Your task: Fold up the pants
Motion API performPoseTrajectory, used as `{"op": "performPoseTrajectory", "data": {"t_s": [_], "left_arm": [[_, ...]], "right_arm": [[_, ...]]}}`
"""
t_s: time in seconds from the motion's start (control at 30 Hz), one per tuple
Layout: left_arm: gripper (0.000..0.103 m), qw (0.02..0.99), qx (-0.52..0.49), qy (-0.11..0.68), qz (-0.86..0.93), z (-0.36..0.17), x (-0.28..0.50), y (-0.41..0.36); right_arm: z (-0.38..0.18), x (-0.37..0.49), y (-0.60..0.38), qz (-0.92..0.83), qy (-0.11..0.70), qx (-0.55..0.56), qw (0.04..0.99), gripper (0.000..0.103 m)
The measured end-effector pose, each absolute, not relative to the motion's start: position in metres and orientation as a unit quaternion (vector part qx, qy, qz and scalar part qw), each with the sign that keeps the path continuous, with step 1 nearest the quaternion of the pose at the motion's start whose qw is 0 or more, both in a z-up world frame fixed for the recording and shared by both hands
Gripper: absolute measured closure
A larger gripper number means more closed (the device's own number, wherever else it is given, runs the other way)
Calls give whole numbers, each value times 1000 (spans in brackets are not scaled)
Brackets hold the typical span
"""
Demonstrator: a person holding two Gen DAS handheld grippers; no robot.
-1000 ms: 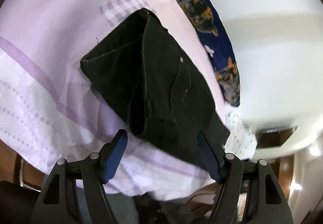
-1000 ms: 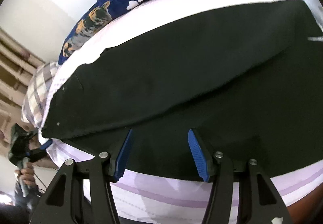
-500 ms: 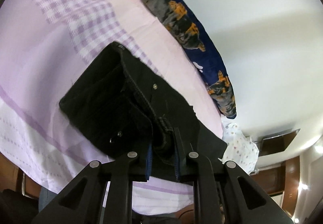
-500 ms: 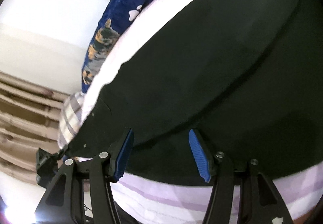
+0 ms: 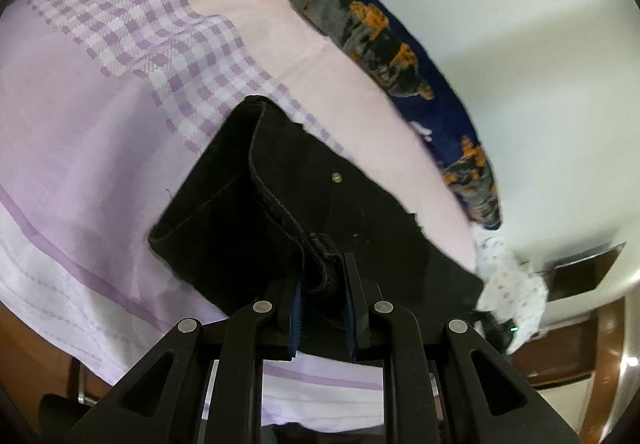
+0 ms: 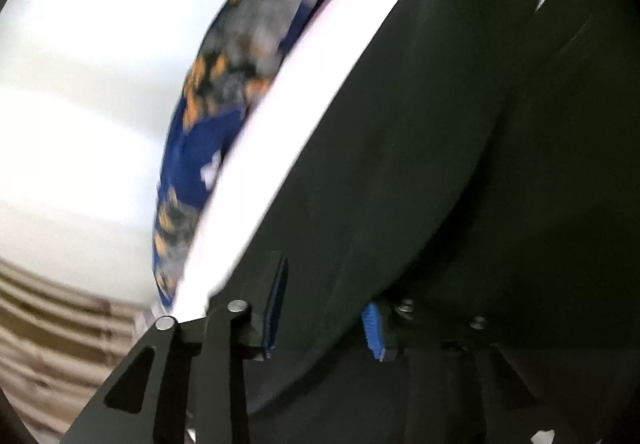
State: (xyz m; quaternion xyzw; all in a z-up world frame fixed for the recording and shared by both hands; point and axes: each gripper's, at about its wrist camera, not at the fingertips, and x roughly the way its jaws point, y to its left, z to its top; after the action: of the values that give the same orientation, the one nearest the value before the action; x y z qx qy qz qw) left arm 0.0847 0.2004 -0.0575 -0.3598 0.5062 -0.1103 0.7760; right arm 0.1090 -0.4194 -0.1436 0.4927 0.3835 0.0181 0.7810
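Since a second ago both tools have gone from standing wide to gripping; the black pants [image 5: 320, 212] lie on the lilac bed [image 5: 100, 124]; left tool [image 5: 322, 308] pinches the waistband, right tool [image 6: 324, 316] is closing over a leg edge; grasp step; next, I judge, lift together and fold evenly.

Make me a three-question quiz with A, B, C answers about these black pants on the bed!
1. Where do the black denim pants lie?
A. on the lilac checked bedsheet
B. on a wooden floor
C. in a basket

2. What colour is the cat-print blanket by the wall?
A. red
B. dark blue
C. green

3. What is the left tool doing?
A. hanging wide open
B. pinching the waistband
C. holding a pillow

Answers: 1 A, sheet shows all around them. 2 B, dark blue with orange and grey cats. 3 B, its pads squeeze the waistband's thick seam.
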Motion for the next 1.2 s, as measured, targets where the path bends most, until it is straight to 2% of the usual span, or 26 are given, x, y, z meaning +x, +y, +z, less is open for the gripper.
{"op": "performPoseTrajectory", "data": {"t_s": [0.13, 0.23, 0.43, 0.7, 1.0, 1.2], "left_arm": [[85, 781, -331, 519, -105, -62, 88, 195], [85, 781, -316, 528, -107, -66, 90, 194], [85, 793, -275, 528, -130, -54, 97, 194], [85, 807, -208, 522, -179, -40, 108, 201], [85, 804, -165, 550, -156, -87, 105, 214], [90, 819, -175, 523, -159, -64, 101, 208]], "right_arm": [[-138, 115, -446, -5, 364, 504, 783, 91], [-136, 118, -452, -9, 371, 490, 789, 97], [-105, 98, -441, -50, 391, 383, 836, 98], [-76, 43, -423, -65, 385, 356, 849, 99], [-126, 19, -420, -92, 446, 373, 808, 99], [-136, 21, -423, -89, 456, 381, 799, 99]]}}
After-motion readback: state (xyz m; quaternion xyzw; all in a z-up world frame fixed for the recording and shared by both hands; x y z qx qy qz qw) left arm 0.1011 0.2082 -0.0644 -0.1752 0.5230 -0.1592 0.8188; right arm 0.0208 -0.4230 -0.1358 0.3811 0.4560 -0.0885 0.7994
